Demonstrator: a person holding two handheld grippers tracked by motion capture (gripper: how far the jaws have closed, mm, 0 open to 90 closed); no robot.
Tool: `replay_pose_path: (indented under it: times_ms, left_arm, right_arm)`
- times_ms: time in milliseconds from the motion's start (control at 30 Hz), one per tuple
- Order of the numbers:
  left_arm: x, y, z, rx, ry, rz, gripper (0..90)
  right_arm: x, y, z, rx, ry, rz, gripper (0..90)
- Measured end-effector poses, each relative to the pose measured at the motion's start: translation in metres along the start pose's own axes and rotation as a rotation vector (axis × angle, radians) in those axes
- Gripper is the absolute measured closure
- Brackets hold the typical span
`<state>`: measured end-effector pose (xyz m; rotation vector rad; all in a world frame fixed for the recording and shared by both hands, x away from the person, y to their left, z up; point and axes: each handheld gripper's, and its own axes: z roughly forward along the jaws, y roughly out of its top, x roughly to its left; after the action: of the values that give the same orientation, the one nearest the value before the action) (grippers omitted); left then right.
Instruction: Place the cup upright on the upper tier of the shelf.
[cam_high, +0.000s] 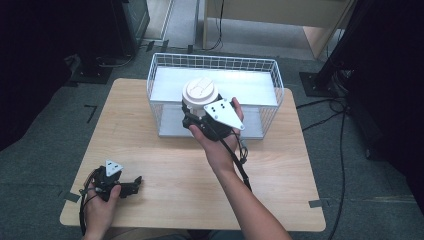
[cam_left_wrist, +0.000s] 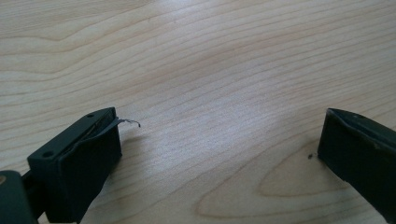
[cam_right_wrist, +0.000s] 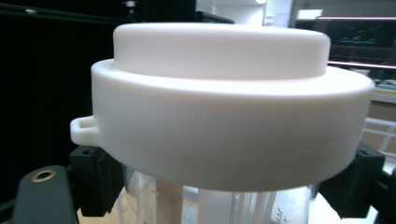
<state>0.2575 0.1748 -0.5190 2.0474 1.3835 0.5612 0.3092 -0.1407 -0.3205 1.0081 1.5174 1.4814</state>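
Your right gripper (cam_high: 197, 116) has its fingers clamped on the clear jar with the white lid (cam_high: 200, 92), upright and held over the wire basket's (cam_high: 274, 85) near rim, so straight down lands it inside; left gripper (cam_high: 131, 184) rests open on the bench (cam_high: 170, 165), far off.

My read on the hardware: both units are matte black, the left gripper (cam_high: 131, 186) and right gripper (cam_high: 192, 120) each topped with a grey three-cornered plate carrying dark dots, and a black cable trails from each back along the bare, sleeveless forearms. In the left gripper view I see blocky black jaws with two small screw holes on the near one's top edge and a thin pad liner peeling into a curled sliver at its tip. Right gripper view shows a brass-ringed hole on the black body beside the jaw blocks.
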Motion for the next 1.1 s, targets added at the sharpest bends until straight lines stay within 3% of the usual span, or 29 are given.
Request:
replay_pose_path:
  times_ms: [233, 333, 367, 700, 1100]
  left_arm:
    - [0.0, 0.0, 0.0, 0.0, 0.0, 0.0, 0.0]
    - [0.0, 0.0, 0.0, 0.0, 0.0, 0.0, 0.0]
    - [0.0, 0.0, 0.0, 0.0, 0.0, 0.0, 0.0]
    - [0.0, 0.0, 0.0, 0.0, 0.0, -0.001, 0.0]
    - [0.0, 0.0, 0.0, 0.0, -0.001, -0.001, 0.0]
  right_arm:
    - [-0.014, 0.008, 0.006, -0.004, -0.038, 0.004, 15.2]
    - [-0.022, 0.011, 0.01, -0.003, -0.065, 0.011, 15.2]
    - [-0.027, 0.012, 0.013, -0.009, -0.097, 0.003, 15.3]
    - [-0.052, 0.02, 0.026, -0.012, -0.162, 0.03, 15.0]
    - [-0.067, 0.039, 0.036, -0.013, -0.18, 0.072, 14.6]
